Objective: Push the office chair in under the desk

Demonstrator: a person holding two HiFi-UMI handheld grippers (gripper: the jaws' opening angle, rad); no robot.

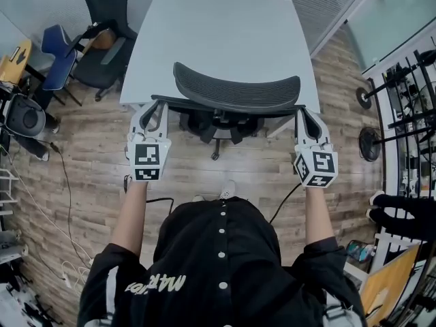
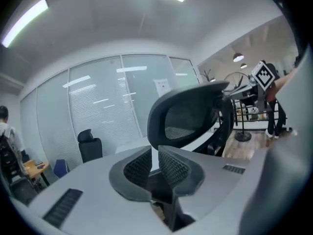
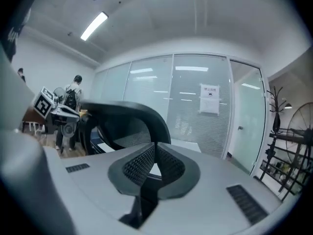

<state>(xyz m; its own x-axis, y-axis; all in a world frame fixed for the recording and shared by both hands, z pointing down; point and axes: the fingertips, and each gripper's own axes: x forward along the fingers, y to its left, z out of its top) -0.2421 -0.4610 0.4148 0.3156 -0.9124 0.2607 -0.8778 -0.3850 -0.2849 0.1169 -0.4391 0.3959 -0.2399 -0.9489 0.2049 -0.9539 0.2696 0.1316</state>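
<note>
The black mesh office chair (image 1: pixel 235 90) stands with its seat under the white desk (image 1: pixel 218 26) and its curved backrest at the desk's near edge. My left gripper (image 1: pixel 152 107) is at the left end of the chair's arm bar, my right gripper (image 1: pixel 304 114) at the right end. In the left gripper view the left gripper (image 2: pixel 154 163) has its pads together but for a thin slit, with the backrest (image 2: pixel 188 114) ahead and to the right. In the right gripper view the right gripper (image 3: pixel 154 163) is shut, the backrest (image 3: pixel 127 114) ahead to the left. I see nothing pinched between either pair of pads.
A second black chair (image 1: pixel 105 33) and a blue chair (image 1: pixel 58 53) stand left of the desk. Cables (image 1: pixel 65 203) trail over the wooden floor at my left. A floor fan (image 1: pixel 371 142) and a metal rack (image 1: pixel 409 80) stand at the right, beside a gloved hand (image 1: pixel 405 213).
</note>
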